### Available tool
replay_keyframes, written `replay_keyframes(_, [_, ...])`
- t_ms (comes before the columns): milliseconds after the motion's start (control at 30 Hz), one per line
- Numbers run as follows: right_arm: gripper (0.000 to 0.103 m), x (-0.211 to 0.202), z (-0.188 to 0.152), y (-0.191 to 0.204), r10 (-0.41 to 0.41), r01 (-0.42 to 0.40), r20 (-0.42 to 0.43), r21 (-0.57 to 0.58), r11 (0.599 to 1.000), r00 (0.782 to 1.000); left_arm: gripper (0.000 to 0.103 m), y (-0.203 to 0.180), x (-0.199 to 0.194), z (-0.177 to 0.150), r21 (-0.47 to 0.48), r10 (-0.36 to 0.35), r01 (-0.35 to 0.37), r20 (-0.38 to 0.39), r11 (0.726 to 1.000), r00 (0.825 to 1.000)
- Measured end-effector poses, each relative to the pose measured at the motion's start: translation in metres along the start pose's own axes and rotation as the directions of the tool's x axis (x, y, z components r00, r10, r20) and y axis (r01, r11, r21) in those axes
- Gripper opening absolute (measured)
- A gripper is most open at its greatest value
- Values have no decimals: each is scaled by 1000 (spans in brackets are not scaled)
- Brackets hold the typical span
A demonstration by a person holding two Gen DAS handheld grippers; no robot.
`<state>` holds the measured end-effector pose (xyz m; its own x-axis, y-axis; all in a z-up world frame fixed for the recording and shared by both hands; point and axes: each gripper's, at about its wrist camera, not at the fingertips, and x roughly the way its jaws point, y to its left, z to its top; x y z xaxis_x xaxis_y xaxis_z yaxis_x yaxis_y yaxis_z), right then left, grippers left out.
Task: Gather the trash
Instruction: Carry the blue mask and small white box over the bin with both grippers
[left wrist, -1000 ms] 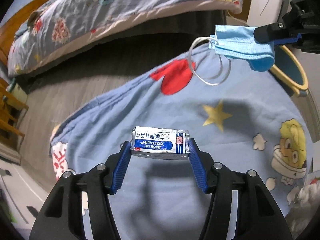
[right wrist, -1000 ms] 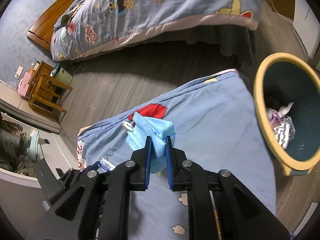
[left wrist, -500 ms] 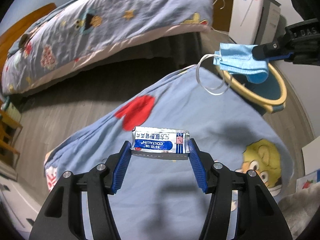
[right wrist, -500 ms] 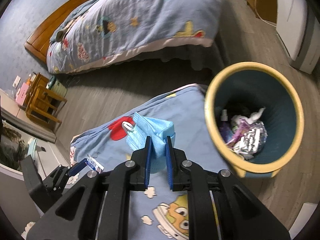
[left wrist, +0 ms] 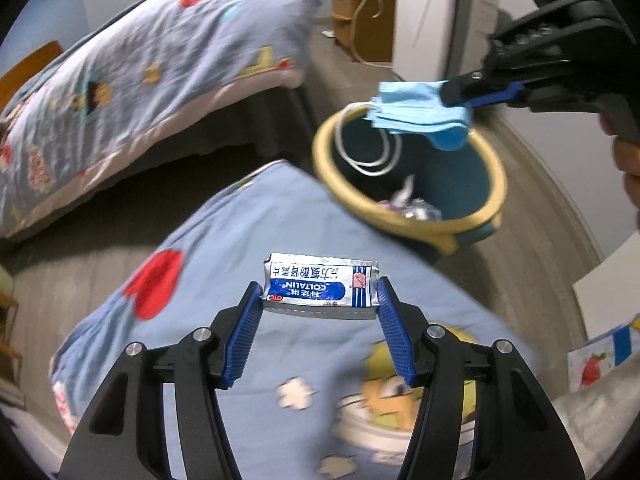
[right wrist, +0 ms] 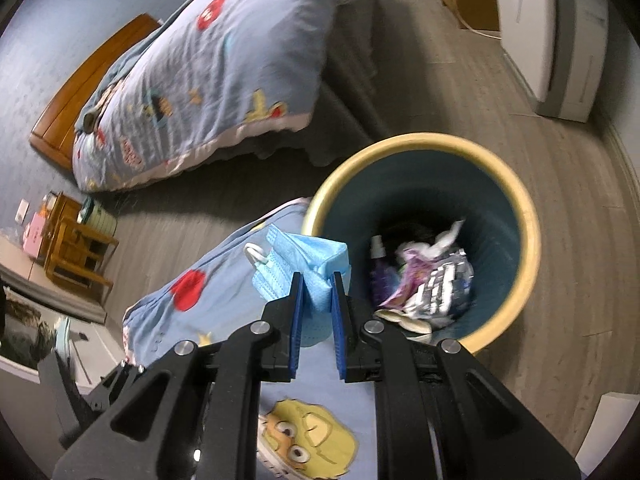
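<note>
While both tilt downward, left hand-held gripper clamps medicine packet; right hand-held gripper – face mask above bin.

Floor: grey wood-look planks, seen from both wrist cameras.

On it, as I read the views:
- A bed with a blue cartoon-print quilt and a wooden headboard, set along the far side.
- A nearer bed or mattress under a blue cartoon sheet — red heart, yellow characters, white popcorn shapes; nothing loose that I can see lies on it.
- A bin with a yellow rim and dark teal wall, standing just off that sheet's far corner; crumpled wrappers, foil and a small bottle inside.
- A white and grey appliance by the far wall.
- Small wooden furniture at the left edge — blurred.
</note>
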<state>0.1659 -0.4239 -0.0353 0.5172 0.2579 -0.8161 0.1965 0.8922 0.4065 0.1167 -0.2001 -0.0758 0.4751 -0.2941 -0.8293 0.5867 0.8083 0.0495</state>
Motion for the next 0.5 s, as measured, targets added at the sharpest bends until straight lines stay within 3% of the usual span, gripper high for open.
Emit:
replay_keyframes(333, [13, -13, 9, -46, -14, 12, 35, 65, 998, 999, 59, -57, 13, 12, 60, -65, 66, -17, 996, 998])
replay_keyframes(500, [13, -12, 13, -68, -74, 71, 26, 88, 994, 997, 59, -74, 21, 23, 78, -73, 74, -20, 994, 997])
